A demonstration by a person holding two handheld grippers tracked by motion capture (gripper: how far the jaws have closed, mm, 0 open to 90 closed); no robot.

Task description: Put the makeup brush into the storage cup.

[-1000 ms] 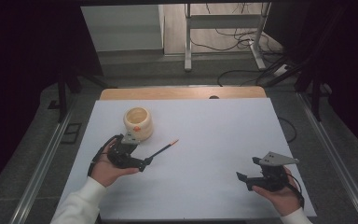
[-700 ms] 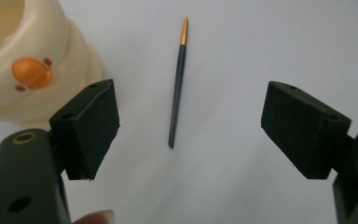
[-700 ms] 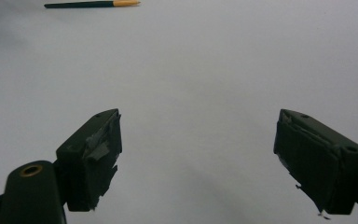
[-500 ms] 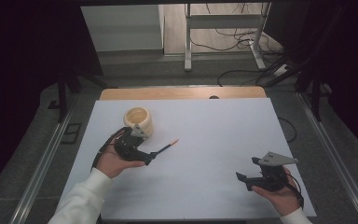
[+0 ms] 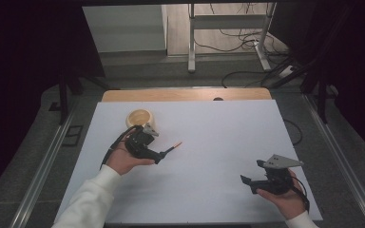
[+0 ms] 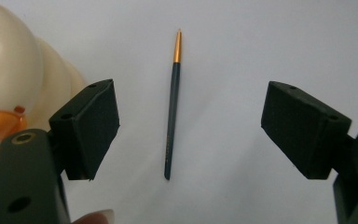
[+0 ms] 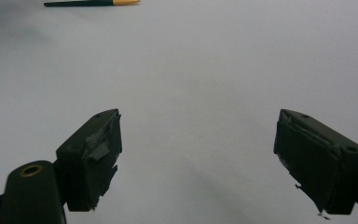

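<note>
A thin dark brush with an orange tip lies flat on the white table, orange end pointing away from my left gripper. That gripper is open, its pads standing wide on either side of the brush and not touching it. In the high view the left gripper is at the table's left-middle, with the brush just beyond its jaws. A cream cup with an orange mark sits close to the left jaw. My right gripper is open over bare table at the front right, and its view shows the brush far off.
The cream cup stands just behind the left hand. The white table top ends in a wooden strip at the far edge. Metal rails run along both sides, and cables lie on the floor beyond.
The left hand and its gripper have shifted a little forward and right, closer to the cup. The brush and the right gripper have stayed put.
</note>
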